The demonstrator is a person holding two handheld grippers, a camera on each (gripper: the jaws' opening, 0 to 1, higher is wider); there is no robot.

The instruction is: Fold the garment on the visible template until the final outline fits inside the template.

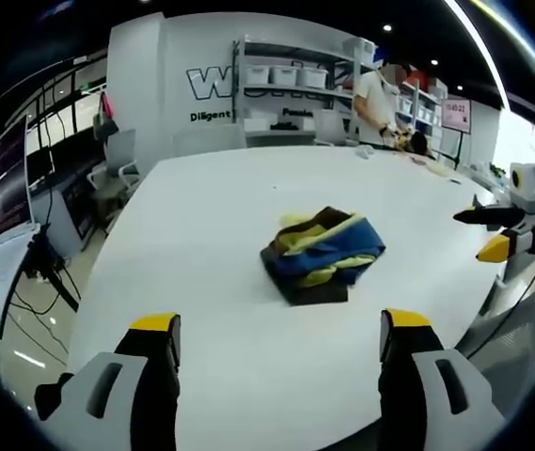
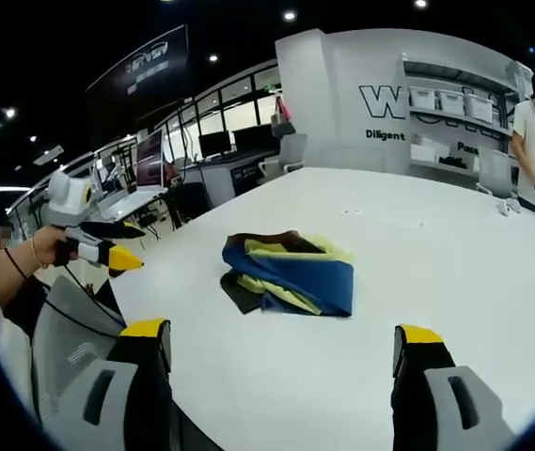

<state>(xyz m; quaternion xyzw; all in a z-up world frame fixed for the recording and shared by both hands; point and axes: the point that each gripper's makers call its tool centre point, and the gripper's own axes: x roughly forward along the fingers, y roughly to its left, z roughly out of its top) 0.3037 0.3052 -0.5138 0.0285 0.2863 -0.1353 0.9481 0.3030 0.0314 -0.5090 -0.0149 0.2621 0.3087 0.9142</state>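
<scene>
Left gripper view
- left hand-held gripper (image 1: 278, 340): jaws spread wide, holding nothing, over the near edge of the table (image 1: 211, 235).
- garment (image 1: 322, 256): a compact blue, yellow and dark bundle lying mid-table, well apart from the jaws.
- template: I cannot tell any outline; only a dark piece shows under the near edge of the garment.
- right hand-held gripper (image 1: 491, 232): enters at the right, off the table edge, apart from the cloth.
- person (image 1: 376, 103): stands far back by the shelves (image 1: 286, 85).

Right gripper view
- right hand-held gripper (image 2: 281, 348): jaws wide, empty, at the near edge.
- garment (image 2: 291, 273): folded, free of both tools, probably so the outline can be checked.
- left hand-held gripper (image 2: 107, 244): at the left, held back from the cloth.
</scene>
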